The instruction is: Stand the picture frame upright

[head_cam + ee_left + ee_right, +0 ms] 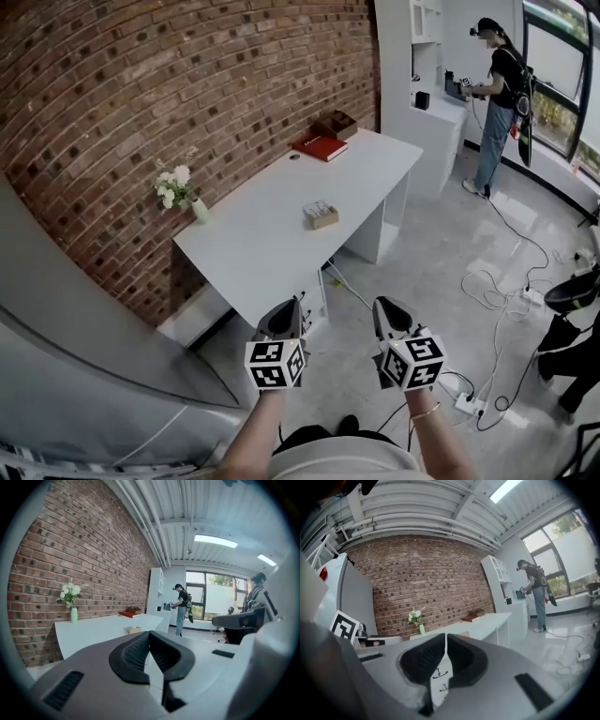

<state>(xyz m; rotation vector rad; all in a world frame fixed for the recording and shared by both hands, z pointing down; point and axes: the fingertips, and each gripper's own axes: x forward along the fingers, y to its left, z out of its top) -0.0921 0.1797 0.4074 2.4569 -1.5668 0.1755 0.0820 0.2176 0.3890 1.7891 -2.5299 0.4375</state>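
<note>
The picture frame (pixel 321 215), a small wooden-edged piece, lies flat near the middle of the white table (pixel 272 234); in the left gripper view the frame (pixel 133 630) shows just beyond the jaws. Both grippers hang over the floor in front of the table's near end, well short of the frame. My left gripper (pixel 286 317) is shut with nothing in it, its black pads meeting (pixel 150 637). My right gripper (pixel 392 315) is shut and empty too, pads together (pixel 444 641).
A vase of white flowers (pixel 178 192) stands at the table's wall side, a red book (pixel 319 145) and a brown box (pixel 336 123) at its far end. A person (pixel 492 103) stands at the white counter beyond. Cables and a power strip (pixel 466 403) lie on the floor at right.
</note>
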